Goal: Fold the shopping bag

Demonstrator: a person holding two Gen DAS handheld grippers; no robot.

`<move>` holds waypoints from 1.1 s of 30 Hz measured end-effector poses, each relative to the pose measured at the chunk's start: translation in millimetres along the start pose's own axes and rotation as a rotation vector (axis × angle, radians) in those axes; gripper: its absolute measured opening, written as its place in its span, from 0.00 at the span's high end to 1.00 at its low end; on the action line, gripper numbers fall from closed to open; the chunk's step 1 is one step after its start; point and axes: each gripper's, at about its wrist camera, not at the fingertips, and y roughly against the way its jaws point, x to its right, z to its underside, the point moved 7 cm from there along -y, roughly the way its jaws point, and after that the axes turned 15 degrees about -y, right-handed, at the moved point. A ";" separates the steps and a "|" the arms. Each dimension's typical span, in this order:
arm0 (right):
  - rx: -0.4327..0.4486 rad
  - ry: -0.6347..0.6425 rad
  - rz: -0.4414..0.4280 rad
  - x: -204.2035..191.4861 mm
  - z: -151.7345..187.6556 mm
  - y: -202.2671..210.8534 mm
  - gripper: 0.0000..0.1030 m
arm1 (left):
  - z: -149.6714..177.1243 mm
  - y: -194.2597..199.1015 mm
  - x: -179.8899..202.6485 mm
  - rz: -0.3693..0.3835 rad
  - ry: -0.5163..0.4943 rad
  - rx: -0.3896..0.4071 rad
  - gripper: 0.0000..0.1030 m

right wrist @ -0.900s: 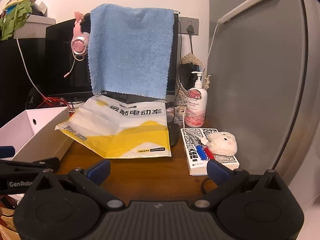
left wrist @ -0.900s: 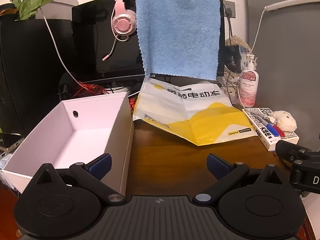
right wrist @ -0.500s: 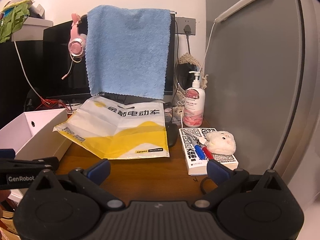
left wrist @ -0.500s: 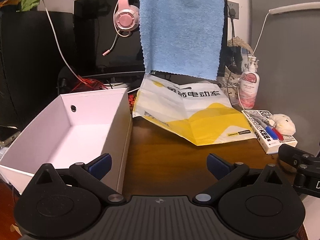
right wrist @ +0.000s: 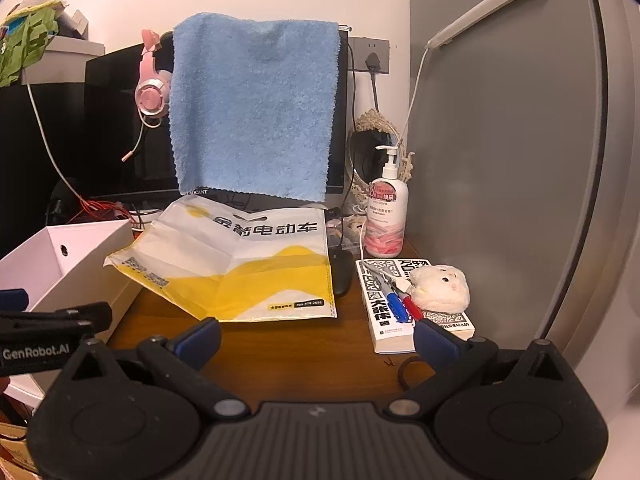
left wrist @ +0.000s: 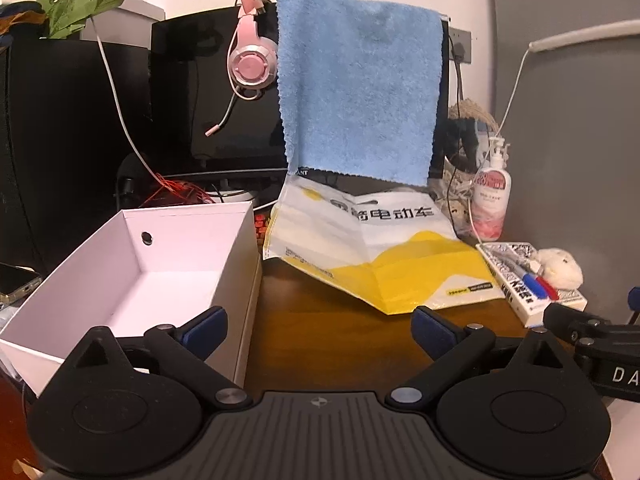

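A white and yellow plastic shopping bag [left wrist: 372, 248] [right wrist: 240, 264] with black characters lies unfolded on the wooden desk, its far edge propped up against the monitor stand. My left gripper [left wrist: 318, 326] hovers open over the desk in front of the bag, not touching it. My right gripper [right wrist: 316, 338] is also open, nearer the bag's front right corner, with nothing between its blue-tipped fingers. In the left wrist view, part of the right gripper shows at the right edge. The left gripper's side shows at the left edge of the right wrist view.
An open white box [left wrist: 136, 264] [right wrist: 60, 268] stands left of the bag. A book [right wrist: 400, 304] with markers and a plush toy lies on the right, beside a pump bottle [right wrist: 386, 216]. A blue towel [left wrist: 356, 96] hangs over the monitor, next to a pink headset [left wrist: 252, 64].
Both grippers have risen and drawn back slightly, so the bag and box sit a little lower in view. Both stay open. The bag has not moved.
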 end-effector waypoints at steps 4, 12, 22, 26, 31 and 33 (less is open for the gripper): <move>0.001 -0.002 -0.005 1.2 1.7 -0.4 0.00 | 1.0 -1.9 0.3 -0.047 -0.036 -0.019 0.03; -0.009 0.003 -0.004 -3.6 2.2 1.2 0.00 | 2.5 -1.7 5.8 0.003 -0.058 -0.015 0.02; -0.013 -0.006 0.008 -0.7 1.0 -1.0 0.00 | 5.3 -6.8 12.4 0.027 -0.071 -0.035 0.00; -0.014 -0.008 0.020 0.9 0.5 -1.5 0.00 | 5.5 -10.2 13.0 0.024 -0.085 -0.065 0.00; -0.014 -0.011 0.036 2.9 -0.2 -2.2 0.00 | 5.3 -12.5 10.7 0.037 -0.076 -0.051 0.01; -0.015 -0.012 0.042 3.7 -0.5 -2.4 0.00 | 5.3 -12.8 10.9 0.023 -0.079 -0.040 0.01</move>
